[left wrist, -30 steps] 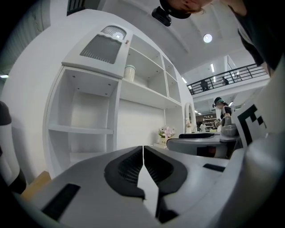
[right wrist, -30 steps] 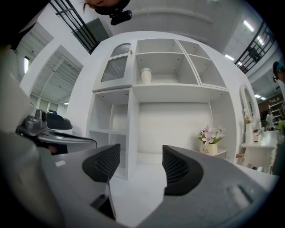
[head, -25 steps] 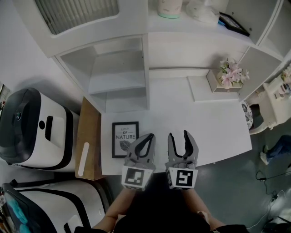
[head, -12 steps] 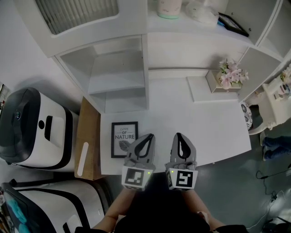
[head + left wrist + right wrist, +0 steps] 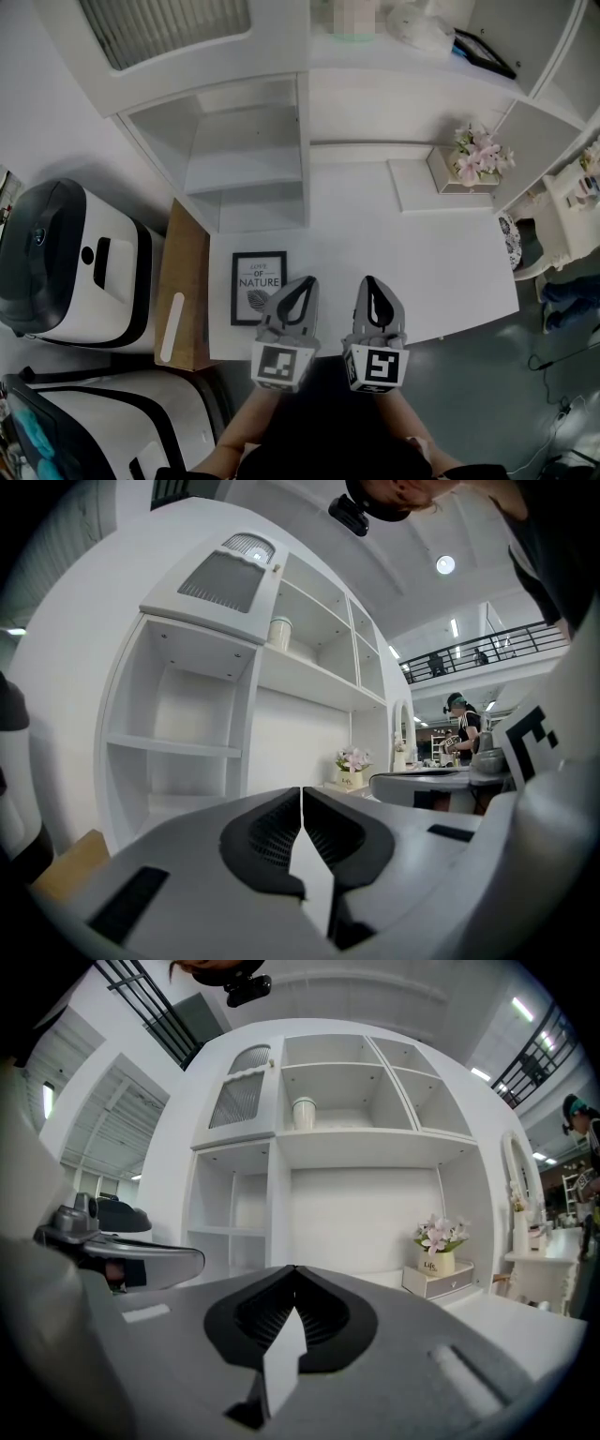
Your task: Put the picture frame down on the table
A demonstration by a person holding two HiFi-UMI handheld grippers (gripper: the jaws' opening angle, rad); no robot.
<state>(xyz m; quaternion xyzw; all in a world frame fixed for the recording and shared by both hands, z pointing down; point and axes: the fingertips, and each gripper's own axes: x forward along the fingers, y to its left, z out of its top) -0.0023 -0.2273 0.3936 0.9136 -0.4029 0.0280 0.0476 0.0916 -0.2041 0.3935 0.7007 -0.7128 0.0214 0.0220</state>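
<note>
Head view: the picture frame (image 5: 259, 287) lies flat on the white table (image 5: 422, 253), near its front left corner, same spot as a second ago. Your left gripper (image 5: 307, 280) hangs just right of it, jaws together on nothing, no change. Your right gripper (image 5: 368, 279) is the change: its jaws stood apart a second ago and have just closed, with the tips meeting on nothing. The frame is down and both grippers are empty, so the task looks done.
</note>
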